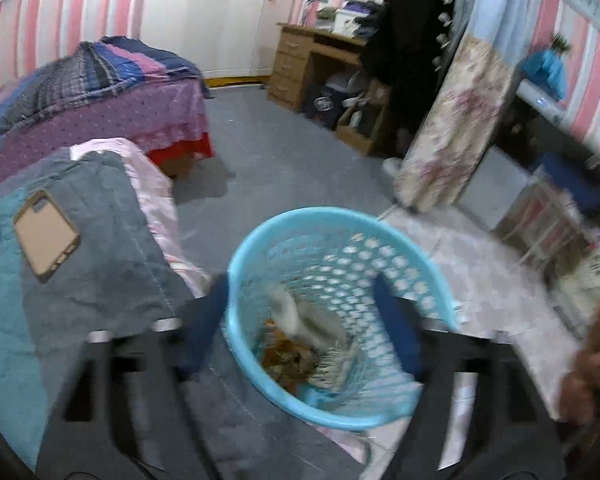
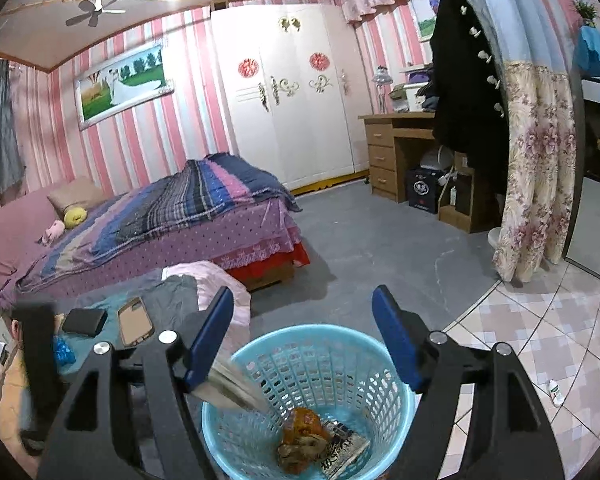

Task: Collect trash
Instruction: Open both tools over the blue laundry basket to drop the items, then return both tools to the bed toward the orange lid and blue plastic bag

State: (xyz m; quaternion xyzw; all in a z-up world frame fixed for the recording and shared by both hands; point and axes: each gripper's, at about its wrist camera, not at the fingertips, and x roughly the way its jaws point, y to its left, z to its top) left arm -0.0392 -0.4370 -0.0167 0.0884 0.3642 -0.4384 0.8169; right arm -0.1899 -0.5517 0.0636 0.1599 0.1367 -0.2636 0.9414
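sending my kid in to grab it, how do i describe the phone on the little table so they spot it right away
Find the bed; in front of it stands a low table under a grey-teal cloth. The phone lies there: tan, unlike the black wallet beside it.
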